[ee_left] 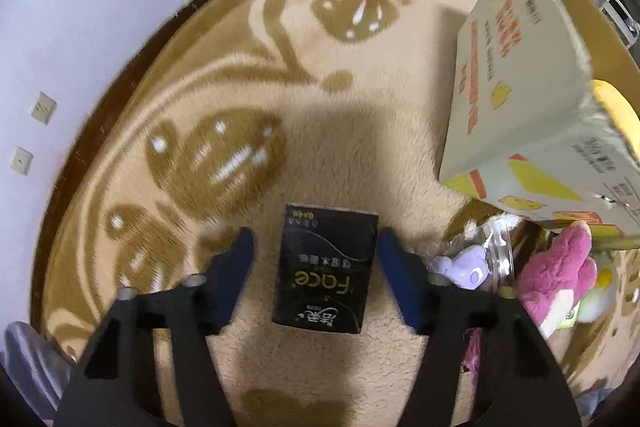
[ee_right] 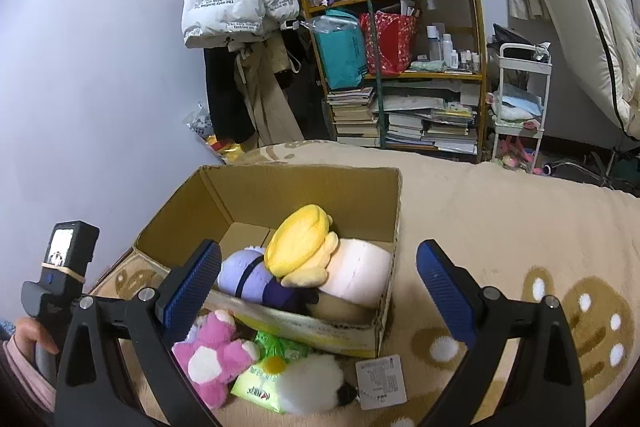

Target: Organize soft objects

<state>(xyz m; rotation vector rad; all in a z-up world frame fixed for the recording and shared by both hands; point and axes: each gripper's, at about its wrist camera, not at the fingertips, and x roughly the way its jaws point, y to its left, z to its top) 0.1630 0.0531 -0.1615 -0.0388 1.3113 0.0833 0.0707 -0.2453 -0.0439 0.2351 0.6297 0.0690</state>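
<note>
My left gripper (ee_left: 316, 247) is open, its blue fingers on either side of a black tissue pack (ee_left: 325, 273) that lies flat on the beige rug (ee_left: 240, 67). A pink plush (ee_left: 556, 275) and a small purple toy in clear wrap (ee_left: 468, 267) lie to its right, below the cardboard box (ee_left: 520, 87). My right gripper (ee_right: 320, 279) is open and empty above the box's near edge (ee_right: 312, 323). Inside the box lie a yellow-and-white plush (ee_right: 320, 259) and a lilac plush (ee_right: 244, 275). In front of it lie the pink plush (ee_right: 216, 355), a green tissue pack (ee_right: 256, 383) and a white fluffy toy (ee_right: 312, 383).
A white wall (ee_left: 100, 7) borders the rug on the left. A shelf with books and bags (ee_right: 404, 67), hanging coats (ee_right: 240, 7) and a white cart (ee_right: 520, 99) stand at the back. A paper tag (ee_right: 380, 379) lies by the white toy. The left handle and hand (ee_right: 52, 287) show at far left.
</note>
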